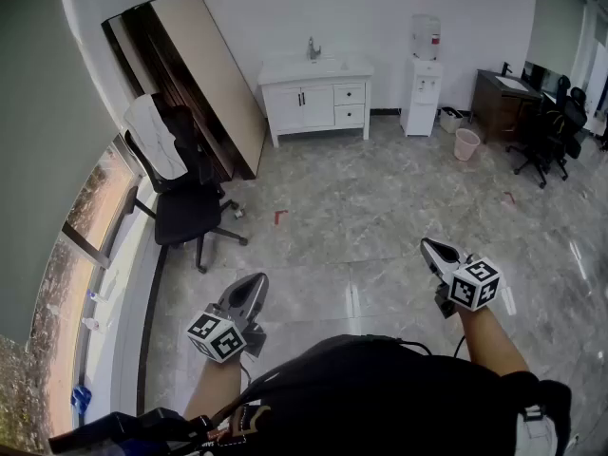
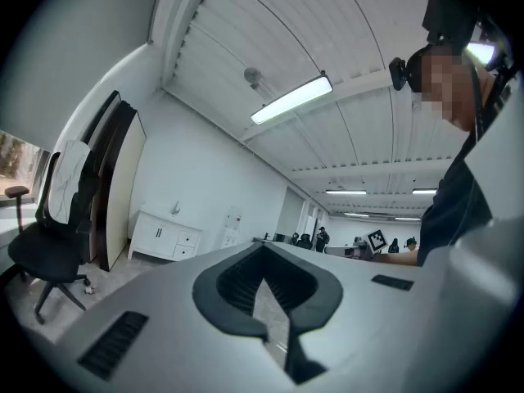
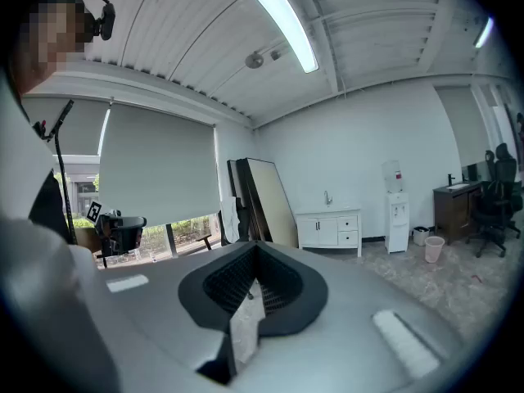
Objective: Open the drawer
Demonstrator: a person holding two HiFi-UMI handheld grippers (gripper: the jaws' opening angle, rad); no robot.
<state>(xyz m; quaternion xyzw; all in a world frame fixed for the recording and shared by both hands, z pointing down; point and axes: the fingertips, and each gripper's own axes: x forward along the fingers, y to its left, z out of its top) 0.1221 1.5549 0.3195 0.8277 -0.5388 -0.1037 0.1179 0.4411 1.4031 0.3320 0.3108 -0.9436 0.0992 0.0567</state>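
Person stands on the grey marble floor (image 1: 380, 207), a tool in each hand, both held out in front at about waist height.

Left tool (image 1: 253, 284): jaws clenched, tips meeting, nothing between them; its own view (image 2: 262, 254) shows only floor through the narrow wedge behind the tips. It points roughly level into the room.

Right tool (image 1: 430, 248): jaws clenched as well, empty (image 3: 255, 252). It tilts slightly downward.

The task's thing is well apart from both tools, at the far wall: a white cabinet (image 1: 318, 103) with a sink top and faucet (image 1: 311, 47). Double doors are on its left part, with two stacked drawers on its right part: upper drawer (image 1: 349, 94) and lower drawer (image 1: 349, 116). Both look flush with the cabinet front, i.e. closed. The cabinet also shows in the right gripper view (image 3: 327, 229) and, smaller, in the left gripper view (image 2: 168, 236).

Surroundings:
- A large panel (image 1: 204, 74) leans against the wall left of the cabinet.
- A black office chair (image 1: 185, 212) stands near the window (image 1: 90, 226).
- A water dispenser (image 1: 423, 79) stands just right of the cabinet.
- A pink bin (image 1: 466, 143) sits between the dispenser and a dark desk (image 1: 503, 98).
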